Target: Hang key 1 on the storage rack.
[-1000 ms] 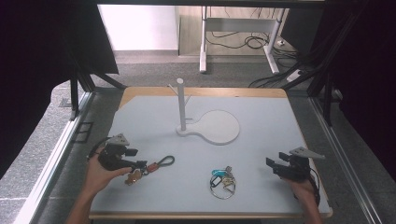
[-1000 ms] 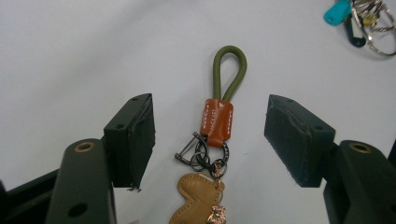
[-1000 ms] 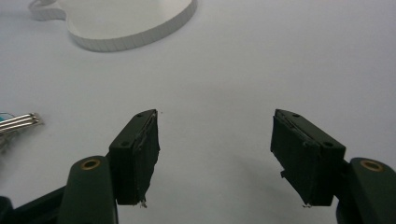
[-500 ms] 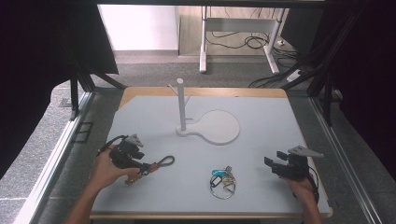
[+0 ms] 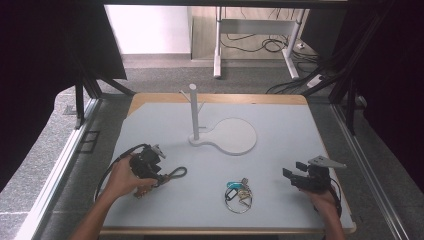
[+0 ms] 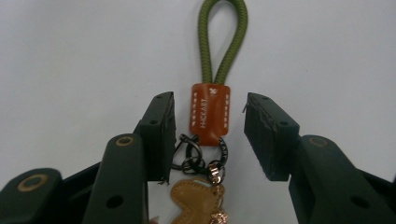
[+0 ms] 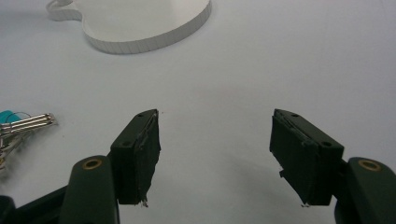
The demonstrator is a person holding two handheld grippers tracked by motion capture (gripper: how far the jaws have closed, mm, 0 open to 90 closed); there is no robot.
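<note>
I am seeing keychain lying lengthwise, loop pointing away | left gripper jaws straddling its tag, apart | right gripper jaws standing wide.

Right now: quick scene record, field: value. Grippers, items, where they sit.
left gripper: open, jaws either side of the keychain's orange leather tab
keychain: green cord loop, tan charm, flat on table
right gripper: open, nothing between jaws
key bunch: front centre, apart from both grippers
peg stand: upright, white round base, nothing hung
table: pale grey top
</note>
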